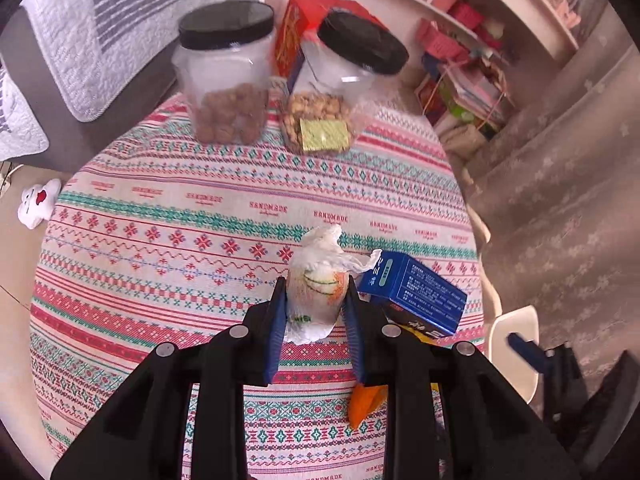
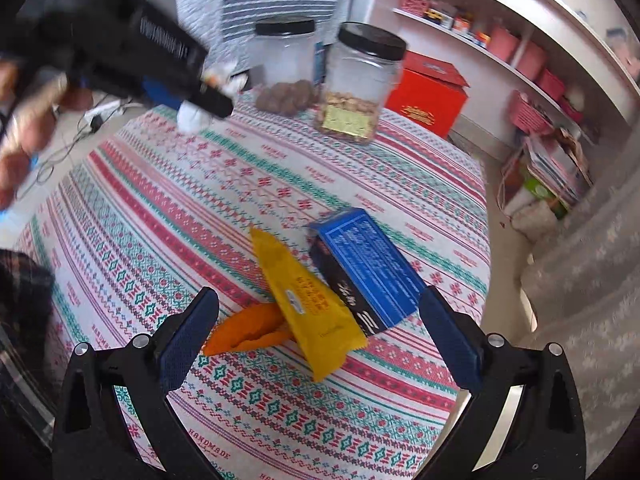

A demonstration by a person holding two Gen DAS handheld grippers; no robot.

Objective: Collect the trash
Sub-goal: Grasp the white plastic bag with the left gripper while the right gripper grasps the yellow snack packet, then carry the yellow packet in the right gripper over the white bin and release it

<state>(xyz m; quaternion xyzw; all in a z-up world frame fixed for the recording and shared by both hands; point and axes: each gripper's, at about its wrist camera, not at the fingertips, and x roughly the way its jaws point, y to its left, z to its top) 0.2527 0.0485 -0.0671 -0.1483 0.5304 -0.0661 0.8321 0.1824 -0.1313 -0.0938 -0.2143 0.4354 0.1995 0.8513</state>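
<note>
I am pinching the crumpled wrapper [image 1: 316,292] in my left hand-held gripper [image 1: 316,300] at lower centre, keeping pressure gentle. My right hand-held gripper [image 2: 316,332] is hanging spread over the yellow packet [image 2: 308,300] and blue box [image 2: 360,268] on the counter [image 2: 160,208]. At the top, two jars [image 1: 224,72] are holding snacks.

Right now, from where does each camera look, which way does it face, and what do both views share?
Left wrist: sits behind the left gripper, looking across the table toward two jars; its fingers are shut on a crumpled wrapper.
Right wrist: sits behind the open right gripper, looking down at a yellow packet; the left gripper shows at upper left.
Shared: blue box, jars, tablecloth.
</note>
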